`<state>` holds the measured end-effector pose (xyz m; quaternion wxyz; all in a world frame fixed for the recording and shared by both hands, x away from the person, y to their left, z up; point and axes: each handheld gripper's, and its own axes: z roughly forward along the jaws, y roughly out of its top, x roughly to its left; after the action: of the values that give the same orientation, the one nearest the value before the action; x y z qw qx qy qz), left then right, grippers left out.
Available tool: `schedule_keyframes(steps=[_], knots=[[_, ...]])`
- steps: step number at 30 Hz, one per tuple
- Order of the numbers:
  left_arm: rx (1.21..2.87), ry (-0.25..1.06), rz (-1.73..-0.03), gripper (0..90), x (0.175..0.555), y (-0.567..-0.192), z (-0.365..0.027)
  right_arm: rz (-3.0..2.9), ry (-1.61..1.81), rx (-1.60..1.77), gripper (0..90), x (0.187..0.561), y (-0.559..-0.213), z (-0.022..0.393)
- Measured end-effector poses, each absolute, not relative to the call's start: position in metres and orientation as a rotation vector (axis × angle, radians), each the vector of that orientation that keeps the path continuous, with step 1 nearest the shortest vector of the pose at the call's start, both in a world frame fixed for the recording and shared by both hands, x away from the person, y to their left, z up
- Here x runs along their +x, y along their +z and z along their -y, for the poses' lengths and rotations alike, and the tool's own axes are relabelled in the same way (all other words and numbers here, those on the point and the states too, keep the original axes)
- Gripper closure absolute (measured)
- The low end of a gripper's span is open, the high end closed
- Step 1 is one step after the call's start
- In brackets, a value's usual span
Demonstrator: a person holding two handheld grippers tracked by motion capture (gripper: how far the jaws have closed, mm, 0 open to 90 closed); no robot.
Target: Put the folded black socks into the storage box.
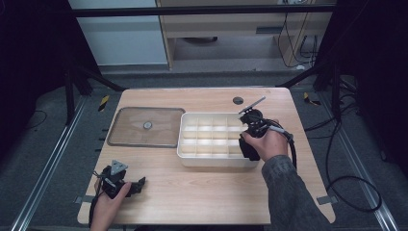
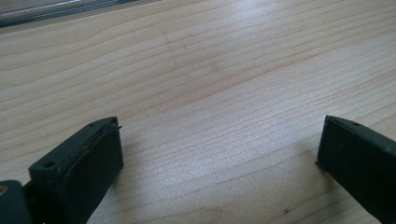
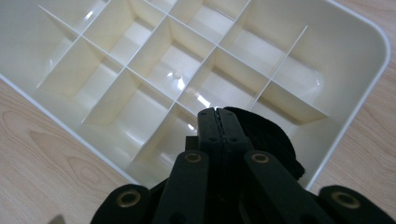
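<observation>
Right gripper [image 3: 218, 112] holds a black cloth [image 3: 273, 137] with jaws pressed together, over the near corner compartment of the cream divided box [image 1: 185, 144] below it. My judgement: placing step; next, lower and release. Left gripper [image 1: 126, 185], jaws wide, rests on the table [image 2: 210, 70].

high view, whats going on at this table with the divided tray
A person works a gripper in each hand. The right gripper, jaws shut on a black fabric item, hangs over the cream plastic compartment tray at its right end. The left gripper rests open on the wooden table. A clear flat lid lies left of the tray.
</observation>
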<state>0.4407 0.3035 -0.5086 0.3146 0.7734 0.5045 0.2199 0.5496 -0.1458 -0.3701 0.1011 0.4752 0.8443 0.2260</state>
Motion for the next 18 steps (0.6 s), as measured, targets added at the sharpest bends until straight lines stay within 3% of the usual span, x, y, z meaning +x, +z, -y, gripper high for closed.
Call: schedule_keyframes(steps=[18], knots=[[2.032, 0.582, -1.335, 0.0, 0.441, -0.509, -0.303, -2.415, 0.606, 1.468, 90.0, 0.555, -0.382, 0.166]])
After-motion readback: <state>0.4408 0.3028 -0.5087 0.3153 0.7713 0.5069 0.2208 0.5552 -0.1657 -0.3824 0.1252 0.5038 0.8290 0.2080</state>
